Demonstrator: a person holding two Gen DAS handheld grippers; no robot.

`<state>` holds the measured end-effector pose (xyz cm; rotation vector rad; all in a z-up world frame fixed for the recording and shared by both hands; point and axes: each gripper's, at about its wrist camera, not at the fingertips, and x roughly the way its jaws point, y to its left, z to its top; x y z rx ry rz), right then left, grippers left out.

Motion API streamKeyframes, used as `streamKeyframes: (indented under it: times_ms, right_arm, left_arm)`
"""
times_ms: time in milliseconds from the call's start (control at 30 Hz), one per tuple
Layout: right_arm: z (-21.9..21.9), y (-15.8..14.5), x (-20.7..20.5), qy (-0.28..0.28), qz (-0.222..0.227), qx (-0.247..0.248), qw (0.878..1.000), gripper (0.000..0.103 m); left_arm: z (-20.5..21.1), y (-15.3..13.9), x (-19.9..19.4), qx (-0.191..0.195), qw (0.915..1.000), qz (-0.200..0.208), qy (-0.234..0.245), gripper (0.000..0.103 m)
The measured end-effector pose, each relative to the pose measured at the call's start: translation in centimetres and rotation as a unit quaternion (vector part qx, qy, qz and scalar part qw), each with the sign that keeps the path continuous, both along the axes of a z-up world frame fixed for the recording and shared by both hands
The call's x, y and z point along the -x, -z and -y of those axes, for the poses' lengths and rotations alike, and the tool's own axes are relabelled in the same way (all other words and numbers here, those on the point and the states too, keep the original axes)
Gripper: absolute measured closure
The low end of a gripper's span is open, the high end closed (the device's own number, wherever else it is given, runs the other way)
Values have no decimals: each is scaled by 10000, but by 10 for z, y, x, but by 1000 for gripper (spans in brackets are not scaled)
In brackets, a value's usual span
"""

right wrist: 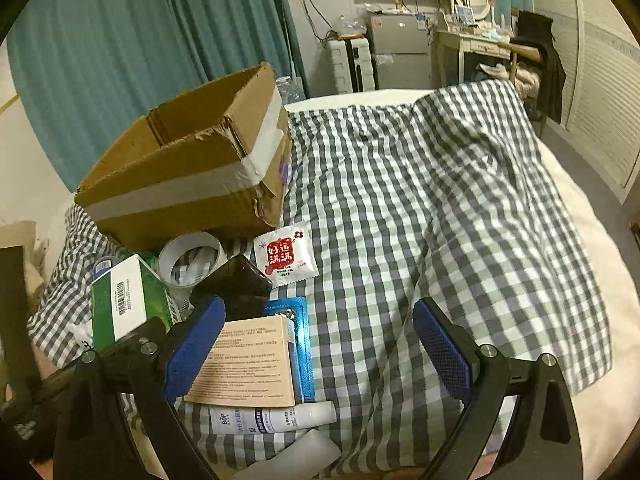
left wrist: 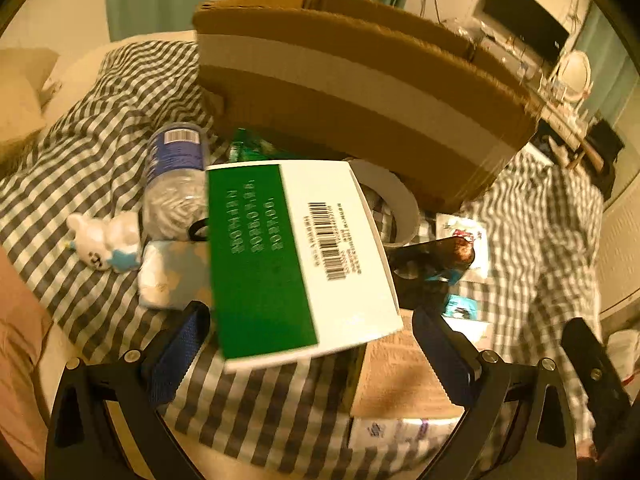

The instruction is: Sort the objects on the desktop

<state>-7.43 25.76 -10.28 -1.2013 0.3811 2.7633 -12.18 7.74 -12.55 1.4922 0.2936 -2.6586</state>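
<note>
A green and white box [left wrist: 300,256] with a barcode lies tilted on top of the pile. It sits between the wide-spread blue fingers of my left gripper [left wrist: 308,312], which is open; the box edges come close to both pads. The same box [right wrist: 124,300] shows at the left of the right wrist view. My right gripper [right wrist: 318,306] is open over the checked cloth [right wrist: 400,220]. Its left finger [right wrist: 196,344] overlaps a beige box [right wrist: 244,364]. An open cardboard box [right wrist: 188,172] stands behind the pile.
Around the green box lie a water bottle [left wrist: 176,176], a white toy figure [left wrist: 100,240], a tissue pack [left wrist: 172,276], a tape roll [right wrist: 192,256] and a black object [right wrist: 236,284]. A red-and-white sachet [right wrist: 286,254], blue packet [right wrist: 302,320] and white tube [right wrist: 276,416] lie nearby.
</note>
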Motion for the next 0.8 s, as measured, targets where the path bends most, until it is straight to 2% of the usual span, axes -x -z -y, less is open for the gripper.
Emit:
streamKeyframes:
  times_ms: [100, 167, 267, 333, 467, 533, 567, 800]
  right_arm:
    - [6, 4, 3, -121, 27, -33, 9999, 8]
    - [10, 6, 5, -230, 95, -63, 9997, 8]
    - [14, 11, 7, -298, 154, -44, 9994, 8]
    - [18, 14, 9, -409, 218, 9, 9989, 8]
    - [33, 21, 9, -736, 328, 108, 9967, 8]
    - [42, 24, 8, -897, 386, 152, 9951, 3]
    - [46, 26, 7, -960, 418, 140, 9944, 0]
    - [74, 35, 5, -1151, 457, -98, 9923, 0]
  left_arm:
    - [-2, 6, 9, 209, 9998, -12, 52, 0]
    - [3, 7, 12, 115, 9998, -90, 145, 0]
    - [15, 5, 7, 5, 9991, -382, 209, 10]
    - [19, 5, 5, -75, 9986, -385, 341, 10]
    - [28, 1, -8, -44, 9972, -470, 581, 11]
    - [34, -4, -17, 17, 9966, -553, 618, 12]
    - [40, -8, -22, 7, 9962, -623, 602, 12]
    - [70, -28, -46, 138, 9921, -1079, 630, 14]
